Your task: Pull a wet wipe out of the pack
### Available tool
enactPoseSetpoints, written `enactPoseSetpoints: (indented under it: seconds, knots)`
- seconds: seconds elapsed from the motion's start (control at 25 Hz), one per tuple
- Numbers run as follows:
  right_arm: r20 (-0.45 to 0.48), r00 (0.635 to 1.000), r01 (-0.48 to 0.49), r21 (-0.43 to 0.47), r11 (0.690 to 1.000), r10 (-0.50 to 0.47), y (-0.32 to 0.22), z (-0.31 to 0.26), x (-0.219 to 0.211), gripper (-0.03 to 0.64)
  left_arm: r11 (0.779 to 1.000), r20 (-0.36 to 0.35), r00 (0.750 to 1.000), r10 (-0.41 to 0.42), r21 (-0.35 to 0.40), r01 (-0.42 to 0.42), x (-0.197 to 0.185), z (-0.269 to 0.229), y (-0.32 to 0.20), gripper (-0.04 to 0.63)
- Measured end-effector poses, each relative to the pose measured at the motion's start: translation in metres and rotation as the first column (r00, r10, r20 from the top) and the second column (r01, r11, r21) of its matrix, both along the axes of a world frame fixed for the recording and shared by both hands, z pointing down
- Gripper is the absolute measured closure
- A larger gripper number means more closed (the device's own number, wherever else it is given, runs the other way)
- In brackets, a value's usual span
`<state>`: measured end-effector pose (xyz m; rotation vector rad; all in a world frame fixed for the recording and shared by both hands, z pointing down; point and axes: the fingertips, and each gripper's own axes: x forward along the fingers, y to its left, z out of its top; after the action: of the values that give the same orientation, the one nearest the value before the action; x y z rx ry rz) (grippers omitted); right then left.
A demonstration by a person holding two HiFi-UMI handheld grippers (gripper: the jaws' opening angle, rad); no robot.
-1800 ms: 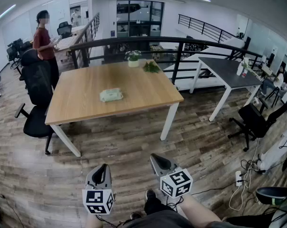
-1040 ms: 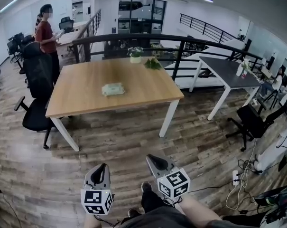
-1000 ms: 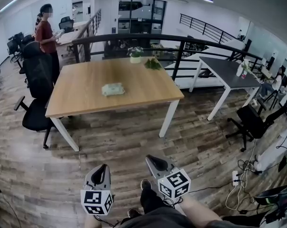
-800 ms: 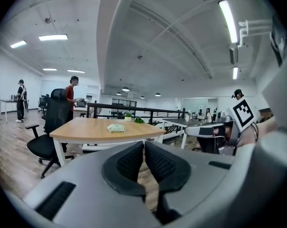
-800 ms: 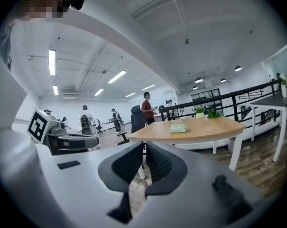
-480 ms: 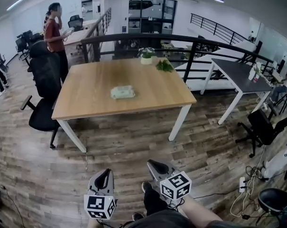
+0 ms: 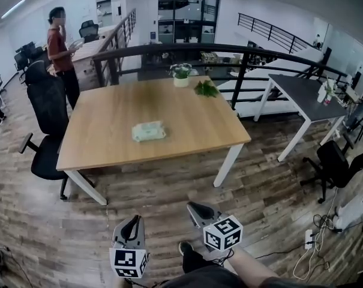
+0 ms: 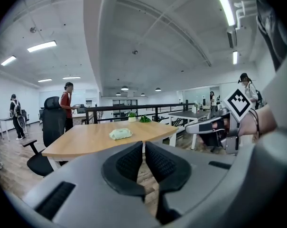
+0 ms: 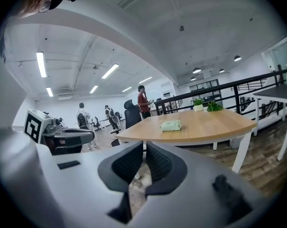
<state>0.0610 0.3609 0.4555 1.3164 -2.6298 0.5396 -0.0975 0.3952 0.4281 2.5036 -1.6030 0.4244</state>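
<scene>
Wipes pack [image 7: 149, 131] lies flat near the middle of the wooden tabletop [image 7: 97, 143], well ahead of me and well apart from both of my tools.

Nearest to me, my left hand-held gripper [image 7: 134, 219] hangs low over the plank floor [image 7: 169, 188]. Its jaws are closed together with nothing between the pads, and only floorboards show through the slit under the tips. My right hand-held gripper [image 7: 191, 205] is just beside it and a little further forward, its jaws likewise pressed together and empty. Both point toward the tabletop, tipped slightly downward. My shoe [image 7: 185, 246] shows on the floor between them.

Further out, the tabletop stands on white legs, its near edge well apart from the gripper tips. The pack is pale green and soft-looking, with its long side lying across my view and bare wood all round it.

At the far edge of the tabletop stands a white pot [image 7: 181, 80] with a small plant. A loose green sprig [image 7: 206, 89] lies near it, to the right.

A black chair [image 7: 46, 119] stands at the left side of the tabletop. Beyond it a person [image 7: 60, 41] in a red top stands by a black railing [image 7: 229, 48], which runs behind the tabletop. Off to the right, past the railing, a dark tabletop [image 7: 298, 89] on white legs carries a few small bottles.
</scene>
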Motion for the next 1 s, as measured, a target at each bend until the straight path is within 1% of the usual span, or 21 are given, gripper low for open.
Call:
enactPoseSetpoints:
  seconds: [0.12, 0.32, 0.52, 0.68, 0.84, 1.0]
  knots:
    - [0.003, 1.000, 0.003, 0.002, 1.000, -0.003, -0.031, -0.002, 0.008, 0.586, 1.000, 0.001, 1.000, 0.000, -0.004, 0.000, 0.009, -0.001, -0.032, 0.569]
    - [-0.014, 0.999, 0.040, -0.005, 0.999, -0.040, -0.070, 0.003, 0.016, 0.586, 1.000, 0.005, 1.000, -0.016, -0.017, 0.017, 0.025, 0.002, -0.076, 0.569]
    - [-0.028, 0.999, 0.038, -0.006, 0.999, -0.038, -0.113, 0.009, 0.033, 0.586, 0.999, 0.019, 0.999, -0.029, -0.039, 0.030, 0.038, 0.005, -0.113, 0.569]
    - [-0.001, 0.999, 0.054, -0.014, 0.998, -0.054, -0.138, 0.014, 0.045, 0.586, 0.997, 0.019, 0.998, -0.052, -0.048, 0.053, 0.045, 0.009, -0.134, 0.569]
    - [0.007, 0.998, 0.069, -0.015, 0.997, -0.069, -0.158, 0.018, 0.053, 0.586, 0.996, 0.018, 0.997, -0.073, -0.053, 0.073, 0.050, 0.013, -0.153, 0.569]
    - [0.020, 0.998, 0.062, -0.025, 0.998, -0.061, -0.174, 0.018, 0.059, 0.586, 0.996, 0.029, 0.998, -0.059, -0.066, 0.061, 0.057, 0.012, -0.167, 0.569]
